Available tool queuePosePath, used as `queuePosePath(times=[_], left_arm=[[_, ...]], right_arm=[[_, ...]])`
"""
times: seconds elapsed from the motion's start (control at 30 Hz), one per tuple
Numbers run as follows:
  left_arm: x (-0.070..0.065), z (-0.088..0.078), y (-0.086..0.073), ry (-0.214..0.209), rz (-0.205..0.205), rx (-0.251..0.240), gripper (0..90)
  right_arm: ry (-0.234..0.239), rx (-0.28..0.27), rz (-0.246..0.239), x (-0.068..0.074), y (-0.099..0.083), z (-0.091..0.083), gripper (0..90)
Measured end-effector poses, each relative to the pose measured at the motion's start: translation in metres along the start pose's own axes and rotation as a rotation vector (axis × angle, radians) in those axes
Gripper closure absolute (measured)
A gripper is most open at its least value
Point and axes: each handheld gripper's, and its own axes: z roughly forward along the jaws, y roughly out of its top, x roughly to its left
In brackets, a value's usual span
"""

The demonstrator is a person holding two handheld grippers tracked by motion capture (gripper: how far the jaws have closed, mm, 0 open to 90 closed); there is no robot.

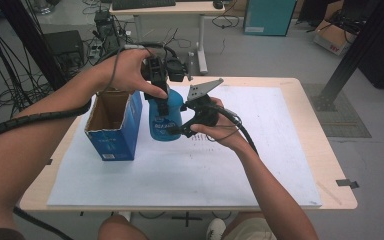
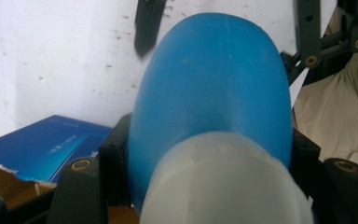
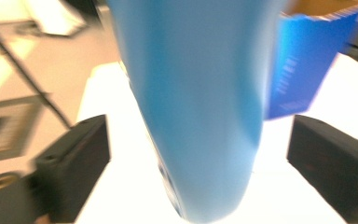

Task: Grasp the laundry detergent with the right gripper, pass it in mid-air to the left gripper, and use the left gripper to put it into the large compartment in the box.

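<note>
Blue cardboard box [image 1: 115, 127] stands open at left; beside it the left gripper [image 1: 161, 95] clamps the neck of a smooth blue plastic bottle [image 1: 166, 120], probably light and slippery. Right gripper [image 1: 190, 127] jaws stand apart around its body.

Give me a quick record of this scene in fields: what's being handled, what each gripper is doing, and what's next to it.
Object handled: blue bottle with a pale cap, standing upright on the white mat
Left gripper: comes from above, shut on the blue bottle near its top
Right gripper: at the bottle's side, open; the bottle sits between its pads with gaps on both sides in the right gripper view
Neighbour: open blue box beside the bottle, on the left in the high view
Surface: wooden table under the mat
</note>
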Motion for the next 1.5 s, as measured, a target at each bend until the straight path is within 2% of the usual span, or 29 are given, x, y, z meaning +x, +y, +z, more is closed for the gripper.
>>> queuePosePath(times=[0.1,0.23,0.27,0.3,0.33,0.37,0.4,0.5,0.6,0.63,0.7,0.73,0.77,0.83,1.0,1.17,1.2,1.27,1.33,1.5], left_arm=[[0.002,-0.005,-0.002,0.002,-0.022,0.005,36.9],[0.004,-0.014,-0.005,0.010,-0.079,-0.005,36.9],[0.005,-0.016,-0.007,0.016,-0.087,-0.003,36.9],[0.006,-0.019,-0.008,0.020,-0.102,-0.005,36.9],[0.005,-0.021,-0.009,0.025,-0.137,-0.019,36.9],[0.007,-0.025,-0.011,0.024,-0.144,-0.012,36.9],[0.006,-0.027,-0.013,0.036,-0.188,-0.028,36.9],[0.009,-0.039,-0.019,0.051,-0.249,-0.033,36.9],[0.013,-0.053,-0.026,0.063,-0.316,-0.032,36.9],[0.014,-0.058,-0.029,0.063,-0.336,-0.027,36.9],[0.017,-0.067,-0.035,0.072,-0.400,-0.032,36.9],[0.016,-0.072,-0.039,0.101,-0.480,-0.039,36.9],[0.018,-0.077,-0.044,0.089,-0.521,-0.045,36.9],[0.021,-0.088,-0.053,0.084,-0.598,-0.060,36.8],[0.024,-0.118,-0.073,0.107,-0.760,-0.075,36.8],[0.026,-0.148,-0.093,0.152,-0.906,-0.086,36.9],[0.027,-0.152,-0.096,0.150,-0.932,-0.087,36.9],[0.028,-0.160,-0.105,0.162,-0.983,-0.097,36.9],[0.029,-0.166,-0.113,0.153,-1.057,-0.111,36.9],[0.033,-0.177,-0.132,0.145,-1.192,-0.144,36.9]], right_arm=[[-0.032,0.049,0.020,0.003,-0.005,-0.006,0.3],[-0.069,0.088,0.043,0.005,-0.010,-0.019,0.3],[-0.081,0.107,0.034,0.005,-0.011,-0.024,0.3],[-0.099,0.129,0.048,0.004,-0.013,-0.029,0.3],[-0.128,0.146,0.073,0.004,-0.014,-0.035,0.3],[-0.155,0.169,0.078,0.003,-0.016,-0.041,0.3],[-0.176,0.186,0.067,0.001,-0.018,-0.049,0.3],[-0.221,0.244,0.115,-0.003,-0.025,-0.073,0.3],[-0.278,0.273,0.141,-0.005,-0.030,-0.095,0.3],[-0.290,0.281,0.131,-0.007,-0.031,-0.102,0.3],[-0.321,0.300,0.159,-0.007,-0.033,-0.116,0.3],[-0.335,0.307,0.179,-0.007,-0.033,-0.122,0.3],[-0.337,0.322,0.170,-0.009,-0.034,-0.129,0.3],[-0.370,0.343,0.188,-0.009,-0.035,-0.140,0.3],[-0.415,0.399,0.212,-0.010,-0.035,-0.167,0.3],[-0.448,0.411,0.217,-0.012,-0.034,-0.188,0.3],[-0.450,0.417,0.219,-0.012,-0.033,-0.192,0.3],[-0.450,0.424,0.227,-0.011,-0.032,-0.196,0.3],[-0.454,0.434,0.224,-0.010,-0.031,-0.199,0.3],[-0.458,0.437,0.209,-0.009,-0.030,-0.202,0.3]])
